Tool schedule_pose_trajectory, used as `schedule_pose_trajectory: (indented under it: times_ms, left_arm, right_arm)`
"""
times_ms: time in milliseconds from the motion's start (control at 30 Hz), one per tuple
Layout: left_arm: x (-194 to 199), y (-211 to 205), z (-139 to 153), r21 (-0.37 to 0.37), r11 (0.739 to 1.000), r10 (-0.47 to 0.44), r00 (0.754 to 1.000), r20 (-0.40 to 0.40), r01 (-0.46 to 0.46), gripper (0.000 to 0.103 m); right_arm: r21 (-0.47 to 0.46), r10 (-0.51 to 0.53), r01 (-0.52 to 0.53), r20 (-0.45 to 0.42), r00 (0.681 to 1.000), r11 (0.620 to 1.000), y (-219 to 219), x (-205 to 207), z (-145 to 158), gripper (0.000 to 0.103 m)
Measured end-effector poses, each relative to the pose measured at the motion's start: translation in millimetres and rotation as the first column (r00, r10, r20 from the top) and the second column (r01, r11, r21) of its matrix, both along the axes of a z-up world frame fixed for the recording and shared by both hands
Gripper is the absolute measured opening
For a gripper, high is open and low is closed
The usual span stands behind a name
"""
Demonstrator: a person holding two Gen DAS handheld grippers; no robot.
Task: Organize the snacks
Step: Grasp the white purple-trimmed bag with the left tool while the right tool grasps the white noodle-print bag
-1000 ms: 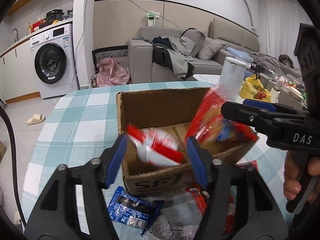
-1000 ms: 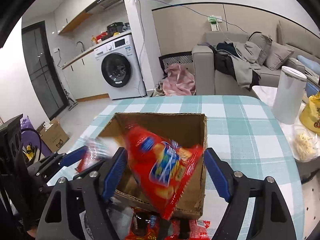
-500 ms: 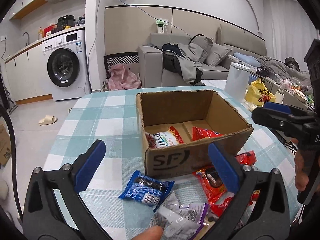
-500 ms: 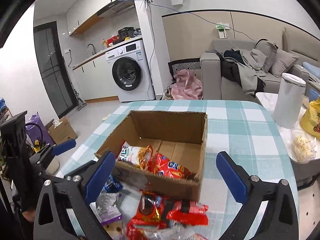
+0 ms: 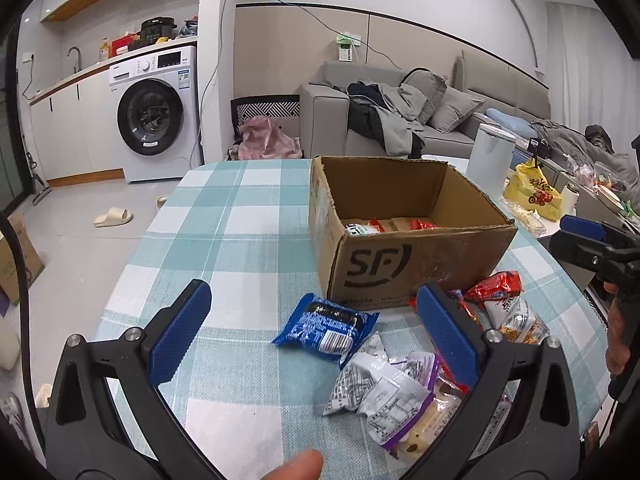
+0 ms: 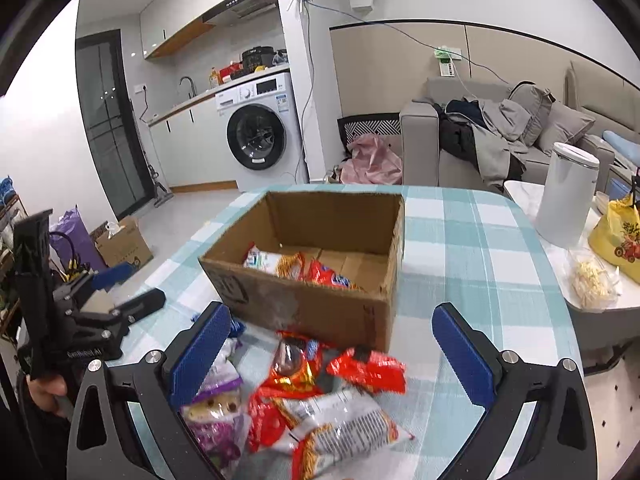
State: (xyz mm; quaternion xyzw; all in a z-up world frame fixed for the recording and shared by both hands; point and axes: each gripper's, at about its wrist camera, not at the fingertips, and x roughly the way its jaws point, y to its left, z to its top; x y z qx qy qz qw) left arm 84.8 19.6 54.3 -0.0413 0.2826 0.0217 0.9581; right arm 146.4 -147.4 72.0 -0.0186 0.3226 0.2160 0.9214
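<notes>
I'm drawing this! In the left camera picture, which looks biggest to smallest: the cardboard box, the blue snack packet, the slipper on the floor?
1. Cardboard box, clearly the largest.
2. Blue snack packet.
3. Slipper, which looks smallest, but it lies far off on the floor, so it may really be bigger than the packet.

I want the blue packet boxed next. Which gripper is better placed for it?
Left. The blue foil snack packet lies between the open left gripper fingers; the right gripper faces the red wrappers.
</notes>
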Motion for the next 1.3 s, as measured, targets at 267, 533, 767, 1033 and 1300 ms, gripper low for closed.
schedule_pose_trajectory:
  times_ms: [267,533,767,1033,1300]
  left_arm:
    - [-14,-5,-6,0.016,1.000,-0.014,1.000,-0.012,0.015,0.103]
    - [-18,-10,-17,0.020,0.999,-0.037,0.999,-0.035,0.038,0.103]
    - [-15,-18,-37,0.022,0.996,-0.086,0.992,-0.091,0.088,0.103]
    - [-7,-26,-55,-0.001,0.992,-0.121,0.983,-0.139,0.122,0.103]
    - [5,-23,-68,-0.070,0.989,-0.143,0.970,-0.196,0.132,0.103]
  right_arm:
    - [0.016,-0.033,0.034,-0.060,0.998,0.999,-12,-4,-15,0.103]
    - [-0.021,-0.014,0.012,-0.106,0.994,1.000,-16,-15,-38,0.103]
    - [0.004,0.016,-0.016,-0.188,0.982,1.000,-21,-12,-64,0.103]
    - [0.047,0.041,-0.030,-0.252,0.967,0.998,-21,-4,-80,0.098]
    - [0.040,0.036,-0.026,-0.278,0.960,0.999,-18,5,-92,0.094]
